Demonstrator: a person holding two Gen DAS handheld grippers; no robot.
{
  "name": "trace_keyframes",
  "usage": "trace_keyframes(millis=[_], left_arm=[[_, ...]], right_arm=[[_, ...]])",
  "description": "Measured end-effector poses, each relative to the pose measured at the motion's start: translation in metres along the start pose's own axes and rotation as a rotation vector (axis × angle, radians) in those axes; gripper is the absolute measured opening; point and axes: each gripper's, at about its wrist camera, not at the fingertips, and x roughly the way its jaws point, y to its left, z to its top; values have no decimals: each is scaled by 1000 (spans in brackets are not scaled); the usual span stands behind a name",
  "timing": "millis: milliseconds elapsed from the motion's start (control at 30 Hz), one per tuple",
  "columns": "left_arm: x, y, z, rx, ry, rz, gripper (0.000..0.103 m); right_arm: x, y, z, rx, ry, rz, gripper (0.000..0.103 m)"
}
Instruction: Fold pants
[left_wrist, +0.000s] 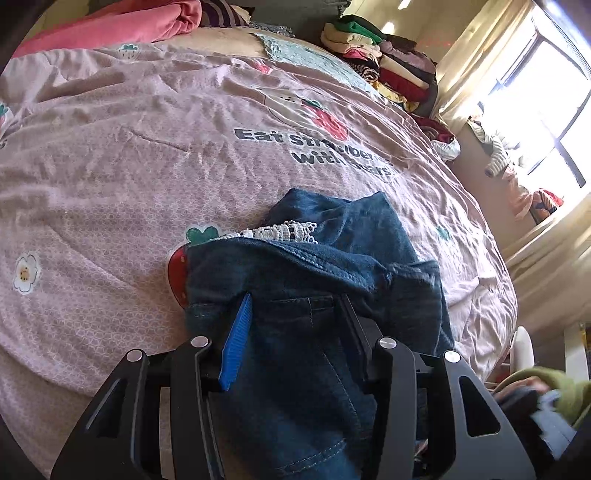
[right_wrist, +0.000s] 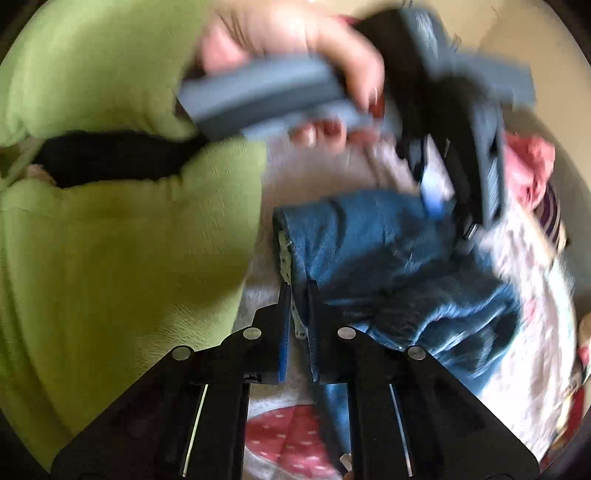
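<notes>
The left gripper (left_wrist: 295, 314) clamps a thick bunch of the blue denim pants (left_wrist: 332, 258), and the right gripper (right_wrist: 299, 295) pinches their lace-trimmed edge (that view is blurred). The pants lie crumpled on a pink strawberry-print bedspread (left_wrist: 129, 166), near a green sleeve (right_wrist: 110, 240).

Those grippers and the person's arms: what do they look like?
Each gripper, left and right, has black angular linkage arms with round silver pins and fingers faced with ribbed blue pads. The handle is grey and black. The person wears fuzzy green sleeves.
</notes>
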Motion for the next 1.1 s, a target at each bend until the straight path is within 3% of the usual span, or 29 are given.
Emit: trace_keyframes(millis=[100, 233, 333, 700, 767, 800, 967, 1033, 1100], left_arm=[[-3, -2, -3, 6, -11, 0, 47], [-12, -8, -7, 12, -31, -22, 63], [-16, -13, -11, 26, -40, -5, 67], [-42, -26, -14, 71, -98, 67, 71], [-49, -28, -16, 72, -116, 76, 77], [-52, -28, -16, 72, -125, 79, 85], [-68, -32, -21, 79, -157, 95, 86], [-73, -33, -23, 84, -166, 107, 87], [-76, -35, -25, 85, -174, 117, 96]], right_arm=[[-13, -8, -1, 101, -39, 51, 12], [-42, -17, -3, 212, -98, 88, 17], [-61, -22, -8, 281, -130, 94, 22], [-86, -26, -3, 330, -195, 50, 41], [-92, -30, 0, 339, -212, 30, 43], [-91, -32, 0, 343, -220, 23, 46], [-103, -45, -1, 394, -270, -20, 56], [-106, -48, -2, 407, -282, -41, 65], [-111, -52, -2, 423, -293, -65, 67]])
